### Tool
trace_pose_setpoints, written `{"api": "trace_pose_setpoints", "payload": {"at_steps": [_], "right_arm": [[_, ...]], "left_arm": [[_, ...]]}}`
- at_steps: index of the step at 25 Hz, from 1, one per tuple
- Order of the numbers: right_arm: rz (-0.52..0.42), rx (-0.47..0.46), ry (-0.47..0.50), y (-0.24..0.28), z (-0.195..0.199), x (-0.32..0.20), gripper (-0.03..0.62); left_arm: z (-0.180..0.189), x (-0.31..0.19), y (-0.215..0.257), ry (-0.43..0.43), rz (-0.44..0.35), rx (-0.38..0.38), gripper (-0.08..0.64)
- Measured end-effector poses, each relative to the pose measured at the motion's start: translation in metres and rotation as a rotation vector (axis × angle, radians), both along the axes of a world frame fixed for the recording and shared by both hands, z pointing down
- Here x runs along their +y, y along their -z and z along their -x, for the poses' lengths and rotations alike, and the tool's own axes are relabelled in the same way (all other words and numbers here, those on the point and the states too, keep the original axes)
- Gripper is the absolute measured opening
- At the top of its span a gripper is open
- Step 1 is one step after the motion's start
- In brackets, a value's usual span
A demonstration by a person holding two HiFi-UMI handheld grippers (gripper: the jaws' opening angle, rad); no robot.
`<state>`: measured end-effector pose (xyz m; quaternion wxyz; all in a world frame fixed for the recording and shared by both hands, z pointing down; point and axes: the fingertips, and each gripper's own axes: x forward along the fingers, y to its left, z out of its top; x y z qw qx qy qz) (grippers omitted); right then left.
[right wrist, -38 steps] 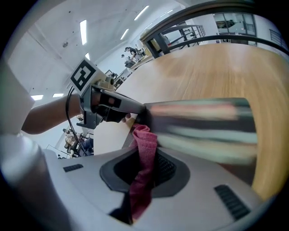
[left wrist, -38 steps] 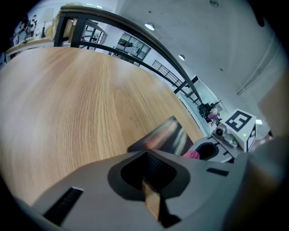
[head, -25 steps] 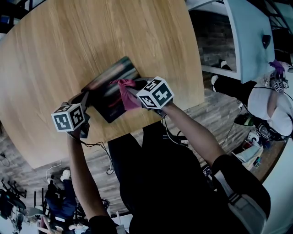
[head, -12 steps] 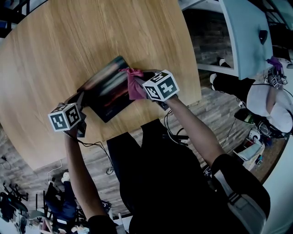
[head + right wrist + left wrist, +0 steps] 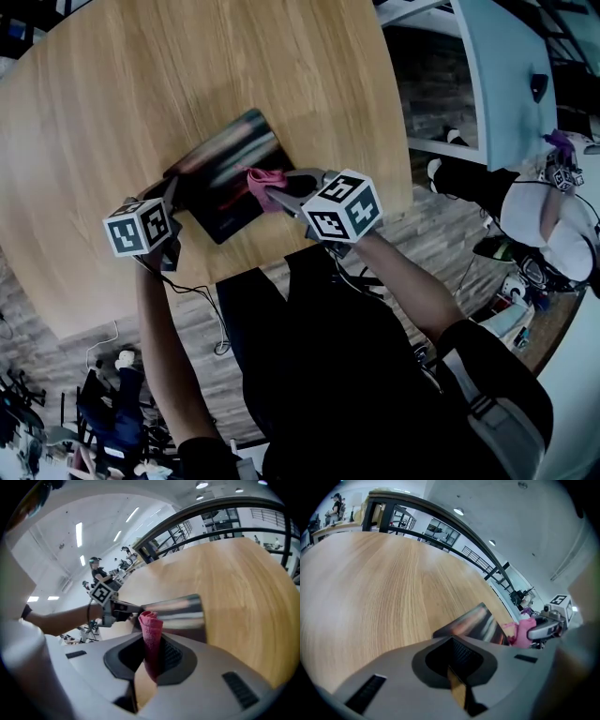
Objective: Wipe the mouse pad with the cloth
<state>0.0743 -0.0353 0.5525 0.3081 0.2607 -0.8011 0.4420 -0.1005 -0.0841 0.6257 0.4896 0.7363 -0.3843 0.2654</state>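
Diagonally: mouse pad (image 5: 218, 169) long axis runs near-left to far-right

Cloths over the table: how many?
1. The cloth is clamped in the right gripper, over the pad's right side. No other shows on the table, though its near edge is partly hidden.

The print on the mouse pad (image 5: 225, 169) is smeared into streaks and cannot be read. Its near corner vanishes between the closed jaws of the left tool (image 5: 455, 662), behind that tool's body. The lower end of the cloth (image 5: 151, 634) is buried in the clamped jaws of the right tool (image 5: 149, 667). The desk (image 5: 141, 75) runs off the head view's top and left edges.
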Motion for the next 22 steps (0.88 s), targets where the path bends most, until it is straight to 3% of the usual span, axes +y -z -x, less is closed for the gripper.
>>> {"api": "trace_pose_setpoints", "payload": {"at_steps": [5,10,15,22], "right_arm": [[0.128,-0.155,0.152,0.016,0.078,0.059,0.067],[0.193,-0.137,0.324,-0.019,0.132,0.101,0.067],[0.195,-0.048,0.343,-0.059,0.141,0.098,0.066],[0.154,0.003,0.292,-0.070,0.117,0.079,0.066]], "left_arm": [[-0.002,-0.001,0.001,-0.024,0.007,-0.010,0.023],[-0.003,-0.001,0.000,-0.017,0.008,0.000,0.023],[-0.003,-0.001,0.000,-0.006,0.007,0.017,0.023],[-0.003,-0.001,0.000,-0.013,0.006,0.027,0.023]]}}
